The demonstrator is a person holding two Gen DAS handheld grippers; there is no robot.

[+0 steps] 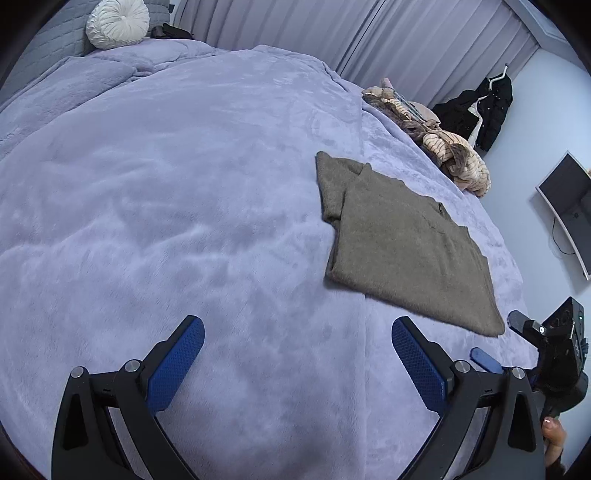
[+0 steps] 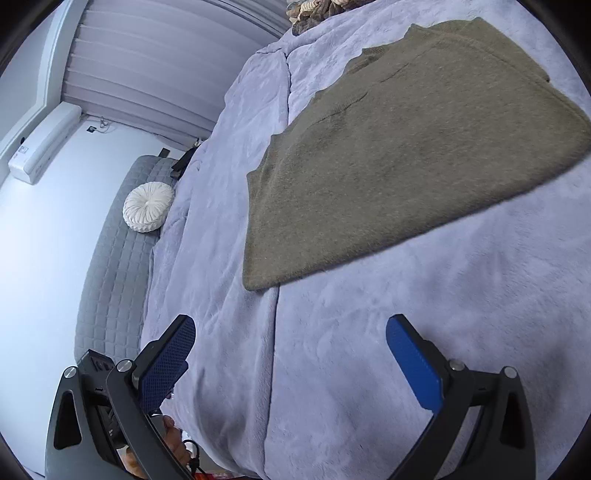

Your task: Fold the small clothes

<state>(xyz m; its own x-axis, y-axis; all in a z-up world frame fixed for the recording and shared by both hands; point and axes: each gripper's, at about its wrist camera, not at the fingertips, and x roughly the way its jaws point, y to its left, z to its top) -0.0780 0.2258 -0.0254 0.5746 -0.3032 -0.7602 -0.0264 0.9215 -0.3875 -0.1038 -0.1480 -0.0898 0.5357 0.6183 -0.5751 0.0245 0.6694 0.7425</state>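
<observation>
A grey-brown knit garment [image 1: 402, 240] lies flat and partly folded on the lavender bed cover [image 1: 166, 184], toward the bed's right side. It also shows in the right wrist view [image 2: 406, 147], spread wide ahead of the fingers. My left gripper [image 1: 297, 354] is open and empty, hovering over bare cover to the left of and nearer than the garment. My right gripper [image 2: 291, 350] is open and empty, above the cover just short of the garment's near edge. The right gripper's body [image 1: 554, 354] shows at the lower right of the left wrist view.
A pile of beige striped clothes [image 1: 443, 140] lies at the bed's far right edge. A round white cushion [image 1: 118, 22] sits by the grey quilted headboard [image 2: 114, 258]. Dark clothes hang on a rack [image 1: 487, 107]; a monitor [image 1: 569, 206] is on the wall. Curtains stand behind the bed.
</observation>
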